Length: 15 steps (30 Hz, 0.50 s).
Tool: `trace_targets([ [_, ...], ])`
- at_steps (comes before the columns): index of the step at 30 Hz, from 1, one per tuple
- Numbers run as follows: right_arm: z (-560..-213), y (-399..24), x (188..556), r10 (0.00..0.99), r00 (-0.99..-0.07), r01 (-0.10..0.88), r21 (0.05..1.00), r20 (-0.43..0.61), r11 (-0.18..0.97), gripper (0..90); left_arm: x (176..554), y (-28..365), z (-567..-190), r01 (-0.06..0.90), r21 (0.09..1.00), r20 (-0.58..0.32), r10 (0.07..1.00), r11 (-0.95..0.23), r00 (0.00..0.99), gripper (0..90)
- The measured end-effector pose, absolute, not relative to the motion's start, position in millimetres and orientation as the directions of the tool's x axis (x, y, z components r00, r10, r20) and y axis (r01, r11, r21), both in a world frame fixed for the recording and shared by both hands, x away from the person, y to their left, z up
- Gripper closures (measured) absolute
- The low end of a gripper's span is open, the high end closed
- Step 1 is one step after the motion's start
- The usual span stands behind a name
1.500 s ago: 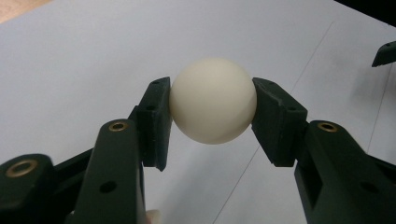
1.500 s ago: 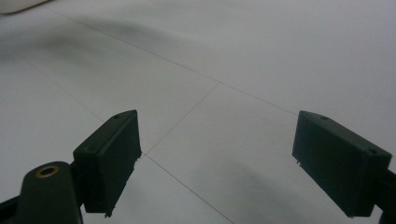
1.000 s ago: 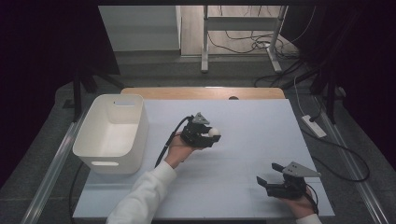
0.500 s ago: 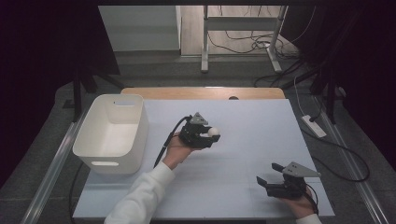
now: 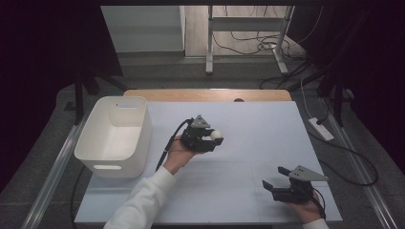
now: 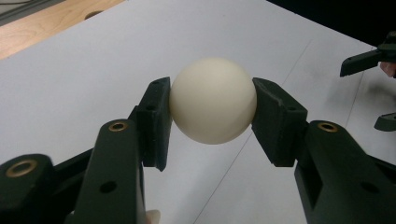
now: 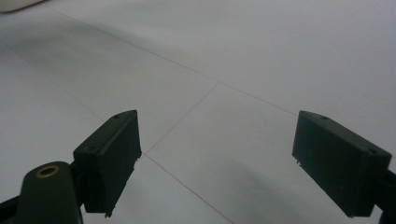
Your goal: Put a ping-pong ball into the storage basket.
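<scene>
- My left gripper is clamped on the white ball, pads against both sides; ball sits mid-frame in the left gripper view, clear of the table.
- Versus a second ago: grip unchanged, and the left hand has barely drifted in the centre of the high view. So the pick looks secure; transfer hasn't really started.
- My right gripper idles lower right with its jaws wide and nothing between them.
- White bin sits at left of the high view, well apart from the ball. Likely drop target.
</scene>
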State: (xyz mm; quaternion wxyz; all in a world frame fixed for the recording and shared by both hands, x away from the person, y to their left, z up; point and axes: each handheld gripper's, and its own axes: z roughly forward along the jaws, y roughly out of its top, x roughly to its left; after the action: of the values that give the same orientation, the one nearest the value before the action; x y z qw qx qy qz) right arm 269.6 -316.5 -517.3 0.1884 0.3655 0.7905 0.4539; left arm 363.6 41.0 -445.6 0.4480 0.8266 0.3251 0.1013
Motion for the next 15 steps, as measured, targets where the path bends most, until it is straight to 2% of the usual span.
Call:
trace_targets([
  [15, -517, -316, 270, 0.749, -0.662, 0.408, 0.854, 0.034, 0.322, 15.5, 356, 54, -440, 0.435, 0.819, -0.113, 0.637, -0.375, 0.762, 50.7],
])
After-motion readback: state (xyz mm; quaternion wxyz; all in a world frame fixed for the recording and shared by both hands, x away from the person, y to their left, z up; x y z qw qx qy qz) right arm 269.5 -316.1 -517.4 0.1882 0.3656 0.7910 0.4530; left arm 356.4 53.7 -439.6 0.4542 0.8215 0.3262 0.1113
